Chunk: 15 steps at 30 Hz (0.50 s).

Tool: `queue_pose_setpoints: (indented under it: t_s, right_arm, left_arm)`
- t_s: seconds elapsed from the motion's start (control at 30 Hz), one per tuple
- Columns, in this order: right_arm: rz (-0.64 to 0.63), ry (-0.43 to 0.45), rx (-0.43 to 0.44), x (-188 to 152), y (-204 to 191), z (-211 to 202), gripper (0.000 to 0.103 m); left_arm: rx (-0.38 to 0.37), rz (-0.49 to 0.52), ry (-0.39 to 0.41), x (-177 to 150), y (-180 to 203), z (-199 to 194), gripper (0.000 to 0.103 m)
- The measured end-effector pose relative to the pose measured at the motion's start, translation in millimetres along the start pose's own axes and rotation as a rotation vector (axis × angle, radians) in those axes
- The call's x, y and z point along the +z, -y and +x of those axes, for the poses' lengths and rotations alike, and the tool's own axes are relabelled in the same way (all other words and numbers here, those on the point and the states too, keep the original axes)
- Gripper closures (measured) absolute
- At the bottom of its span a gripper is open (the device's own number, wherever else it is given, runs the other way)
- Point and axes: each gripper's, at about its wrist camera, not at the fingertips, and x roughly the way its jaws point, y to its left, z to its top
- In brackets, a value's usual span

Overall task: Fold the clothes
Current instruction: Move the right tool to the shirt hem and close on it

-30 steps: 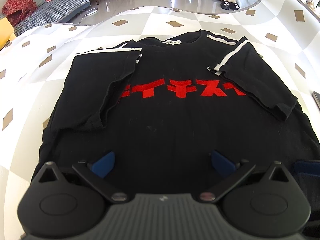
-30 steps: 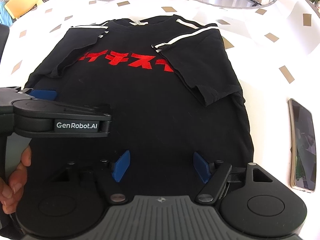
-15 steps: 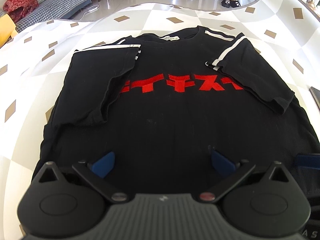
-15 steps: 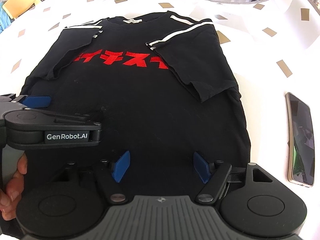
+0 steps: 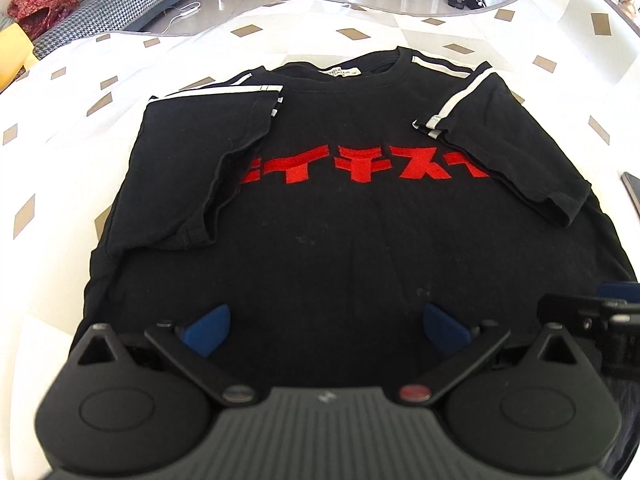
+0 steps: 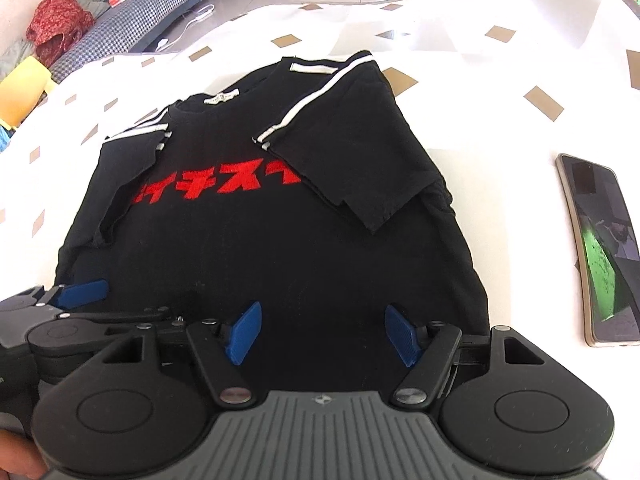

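Note:
A black T-shirt (image 5: 340, 240) with red lettering and white shoulder stripes lies flat on the table, collar away from me, both sleeves folded in over the chest. My left gripper (image 5: 326, 330) hovers open over the shirt's near hem, left of centre, nothing between its blue pads. My right gripper (image 6: 324, 334) stands open over the near hem on the right side of the shirt (image 6: 280, 248), pads apart and empty. In the right wrist view the left gripper's blue fingertip (image 6: 82, 294) shows at the lower left. The hem itself is hidden behind both gripper bodies.
The table (image 5: 80, 120) wears a white cloth with tan diamonds. A phone (image 6: 600, 248) lies face up just right of the shirt. Beyond the table's far edge are a checked sofa (image 5: 120, 4) with cushions and shiny floor.
The right gripper has rolled and shifted right, so the shirt now leans left in its view and the phone looms larger. The left gripper has stayed put. Both remain open.

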Motion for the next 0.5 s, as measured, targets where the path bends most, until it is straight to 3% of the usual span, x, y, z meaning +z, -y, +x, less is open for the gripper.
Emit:
queue_pose_setpoints:
  t_s: [0.27,0.5]
  right_arm:
    - [0.123,0.133,0.042,19.1,29.2,-8.3,0.035]
    - [0.248,0.182,0.027,29.4,58.5,2.6,0.04]
  left_arm:
    - [0.047,-0.039,0.05,13.4,-13.2,-5.3,0.0]
    - [0.097,-0.102,0.06,23.4,-33.8,-3.9,0.0]
